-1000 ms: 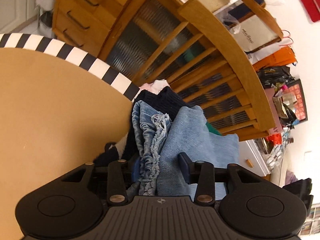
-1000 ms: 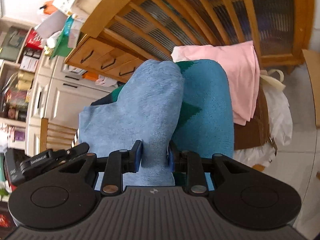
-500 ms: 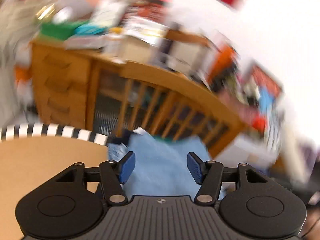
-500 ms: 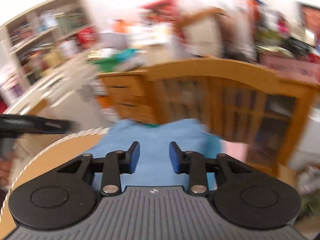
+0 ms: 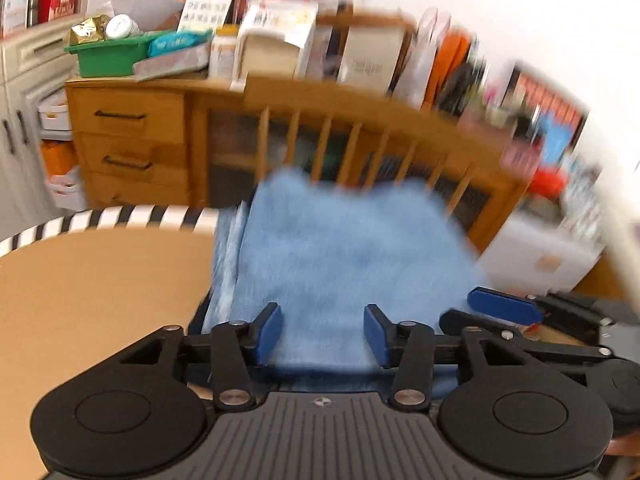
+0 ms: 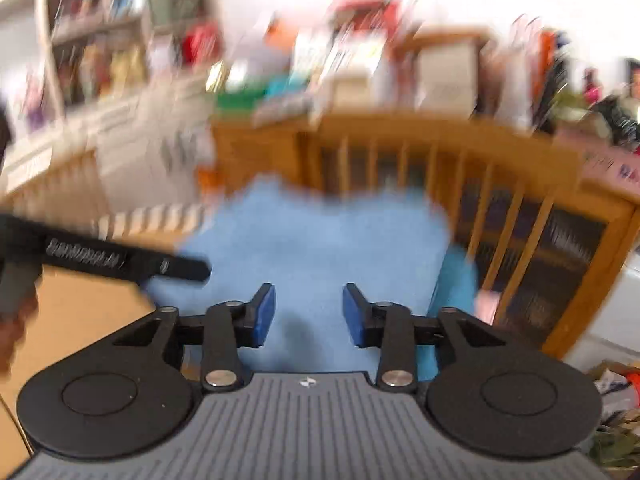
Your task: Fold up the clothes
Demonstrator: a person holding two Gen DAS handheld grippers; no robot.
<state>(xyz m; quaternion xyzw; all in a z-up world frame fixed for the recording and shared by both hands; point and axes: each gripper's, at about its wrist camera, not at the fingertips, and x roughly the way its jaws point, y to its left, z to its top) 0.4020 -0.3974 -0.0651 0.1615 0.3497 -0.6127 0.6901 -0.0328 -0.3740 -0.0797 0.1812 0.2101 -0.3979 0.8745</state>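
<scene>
Denim (image 5: 340,256) (soft, blue, folded) lies beyond both grippers' spread fingers (image 5: 269,332).

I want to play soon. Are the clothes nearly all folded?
Done: the blue jeans lie folded on the table. In hand: nothing; the left gripper and the right gripper are both open. Left: can't tell; too blurry to see other clothes.

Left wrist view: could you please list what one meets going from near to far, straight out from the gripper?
left gripper → blue folded garment → wooden cabinet → clutter of boxes and bags on the cabinet's top
</scene>
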